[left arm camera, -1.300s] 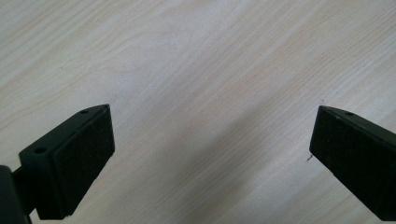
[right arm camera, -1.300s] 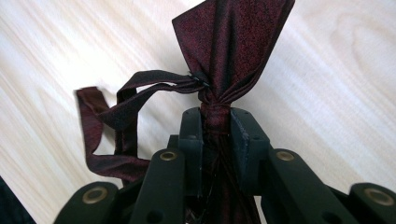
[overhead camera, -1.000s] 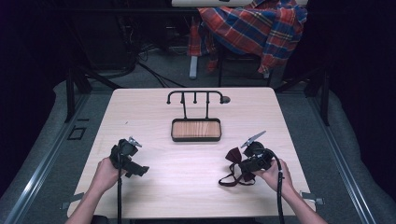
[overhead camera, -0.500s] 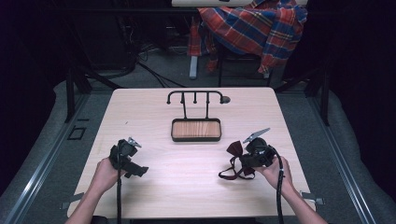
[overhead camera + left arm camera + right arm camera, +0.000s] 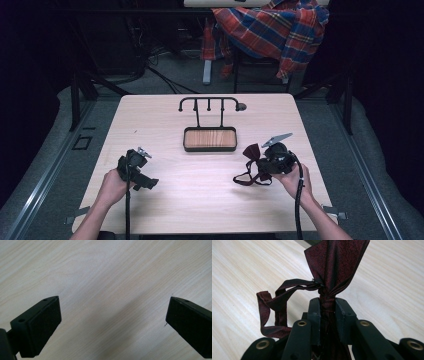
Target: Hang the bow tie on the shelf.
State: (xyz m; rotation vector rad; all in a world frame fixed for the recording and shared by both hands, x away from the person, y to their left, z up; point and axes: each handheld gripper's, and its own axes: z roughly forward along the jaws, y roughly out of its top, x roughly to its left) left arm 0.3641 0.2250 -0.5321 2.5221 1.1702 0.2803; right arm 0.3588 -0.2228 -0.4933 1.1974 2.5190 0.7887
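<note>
A dark red bow tie (image 5: 251, 151) with a thin neck strap (image 5: 246, 177) is pinched at its knot by my right gripper (image 5: 261, 161), held just above the table's right side. In the right gripper view the jaws stand close together on the knot (image 5: 327, 300), one wing (image 5: 335, 262) rising past them and the strap (image 5: 272, 312) looping off to the left. My left gripper (image 5: 136, 170) rests low over the table's left side, its two pads (image 5: 40, 325) wide apart with bare wood between them.
A shallow black tray with a wooden floor (image 5: 209, 138) sits at the table's middle. Behind it stands a black rack with several hooks (image 5: 210, 104). A plaid cloth (image 5: 270, 30) hangs over a chair beyond the far edge. A black cable (image 5: 299, 190) trails from the right gripper.
My right gripper has lifted the bow tie and carried it slightly forward and left, the strap dangling below. The left gripper has stayed where it was.
</note>
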